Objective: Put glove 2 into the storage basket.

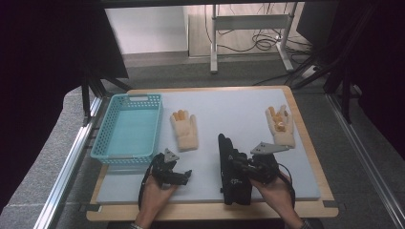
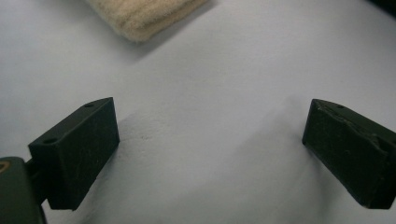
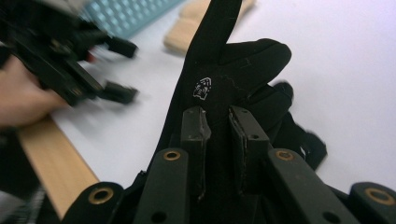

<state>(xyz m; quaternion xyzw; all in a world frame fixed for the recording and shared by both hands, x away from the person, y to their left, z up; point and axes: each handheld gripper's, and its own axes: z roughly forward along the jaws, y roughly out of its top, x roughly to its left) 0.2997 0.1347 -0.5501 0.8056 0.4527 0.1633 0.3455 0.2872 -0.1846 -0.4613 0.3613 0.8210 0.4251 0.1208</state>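
A black glove [image 1: 234, 177] lies lengthwise on the pale mat [image 1: 229, 102] near the front edge. My right gripper [image 1: 242, 164] reaches in from its right side. In the right gripper view the two jaws stand close together, and my right gripper [image 3: 219, 116] pinches a fold of the black glove [image 3: 233, 70] with its small white logo. My left gripper [image 1: 184, 175] rests low over the mat at front left. Seen in its own view, the left gripper [image 2: 210, 116] has its jaws wide apart, with bare mat between them. A cream glove [image 1: 185, 130] with orange fingertips lies just beyond it.
A teal plastic basket [image 1: 126, 99] stands at the left side of the mat. A second cream glove [image 1: 281, 125] lies at the right edge. The wooden table rim [image 1: 210, 210] runs along the front. Black frames and cables stand behind the table.
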